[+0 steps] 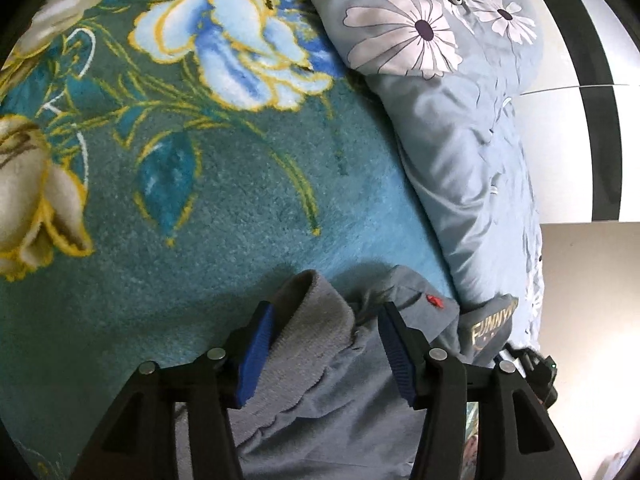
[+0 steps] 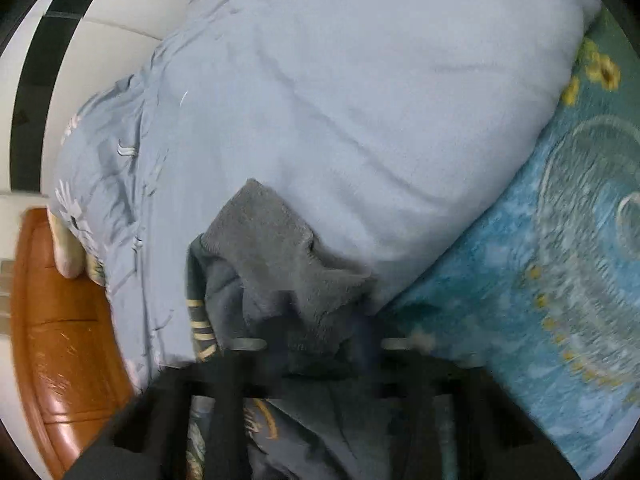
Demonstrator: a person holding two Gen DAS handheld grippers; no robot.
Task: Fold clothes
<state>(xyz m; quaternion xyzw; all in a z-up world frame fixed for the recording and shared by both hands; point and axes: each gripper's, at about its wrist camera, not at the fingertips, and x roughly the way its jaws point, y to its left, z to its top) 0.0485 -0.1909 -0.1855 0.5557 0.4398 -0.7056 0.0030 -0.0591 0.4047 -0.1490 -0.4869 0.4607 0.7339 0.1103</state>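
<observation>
A grey-blue garment with a grey ribbed cuff [image 1: 316, 300], a small red mark [image 1: 434, 301] and a dark patch with gold lettering [image 1: 490, 330] lies on a teal floral blanket [image 1: 240, 184]. My left gripper [image 1: 326, 344] is open, its blue pads on either side of the ribbed cuff and gathered cloth. In the right wrist view the same garment shows a grey fleecy part [image 2: 276, 256] between the blurred fingers of my right gripper [image 2: 320, 344]; the blur hides whether they clamp it.
A pale blue quilt with white daisies [image 1: 440, 80] lies bunched along the blanket's right side and fills the right wrist view [image 2: 340, 100]. A wooden bed frame [image 2: 52, 320] and white wall [image 1: 560, 140] lie beyond it.
</observation>
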